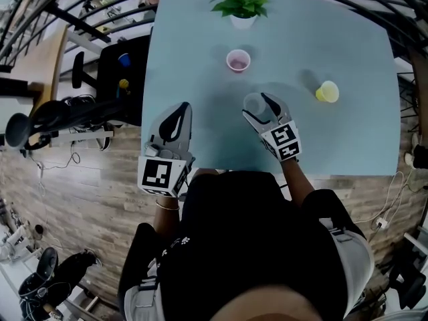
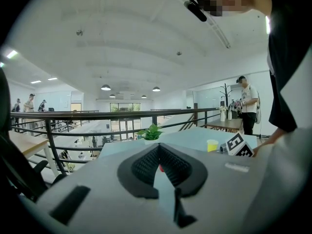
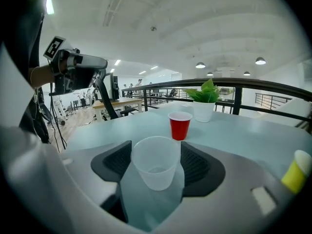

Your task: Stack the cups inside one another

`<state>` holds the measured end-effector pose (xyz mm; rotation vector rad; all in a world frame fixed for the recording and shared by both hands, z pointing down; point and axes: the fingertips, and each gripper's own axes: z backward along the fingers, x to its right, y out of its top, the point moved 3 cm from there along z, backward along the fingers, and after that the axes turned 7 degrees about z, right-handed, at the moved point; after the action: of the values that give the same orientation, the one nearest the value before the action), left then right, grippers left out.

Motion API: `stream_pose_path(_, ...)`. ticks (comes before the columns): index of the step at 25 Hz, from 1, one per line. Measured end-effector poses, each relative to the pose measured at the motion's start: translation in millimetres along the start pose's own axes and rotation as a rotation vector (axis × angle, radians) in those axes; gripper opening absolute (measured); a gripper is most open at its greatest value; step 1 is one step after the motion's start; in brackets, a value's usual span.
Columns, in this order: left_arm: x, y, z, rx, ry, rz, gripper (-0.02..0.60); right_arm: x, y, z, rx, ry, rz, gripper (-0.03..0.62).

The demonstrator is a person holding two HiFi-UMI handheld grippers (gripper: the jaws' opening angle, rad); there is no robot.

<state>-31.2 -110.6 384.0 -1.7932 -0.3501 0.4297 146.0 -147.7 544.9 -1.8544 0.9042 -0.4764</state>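
Clasping clear cup [image 3: 156,162] between them, right fingers [image 3: 200,167] wide, left fingers [image 2: 141,167] closed, empty.

Clear cup [image 3: 156,165], upright, empty, clasped between the right gripper's [image 3: 156,152] jaws; red cup [image 3: 180,125], upright, just beyond; yellow cup [image 1: 327,91], upright, well apart rightward.

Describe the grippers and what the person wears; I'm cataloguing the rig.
The left gripper and right gripper have pale grey shells with black ribbed fingers. Each carries a white cube with black square markers. The person wears a black top and a thin band on the left wrist.
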Motion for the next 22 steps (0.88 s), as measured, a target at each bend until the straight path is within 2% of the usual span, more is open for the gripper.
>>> stream_pose_path(8, 3.1, -6.3, 5.0, -0.01, 0.008, 0.007, -0.017, 9.1, 6.2, 8.4, 0.027, -0.021, -0.02, 0.318)
stream_pose_path(14, -3.4, -10.8, 12.8, -0.013, 0.028, 0.032, -0.017, 16.7, 22.6, 11.6, 0.061, -0.043, -0.008, 0.318)
stream_pose_path(22, -13.2, -10.0, 13.7, -0.024, 0.026, 0.026, -0.017, 32.9, 55.1, 10.9, 0.113, -0.072, 0.011, 0.316)
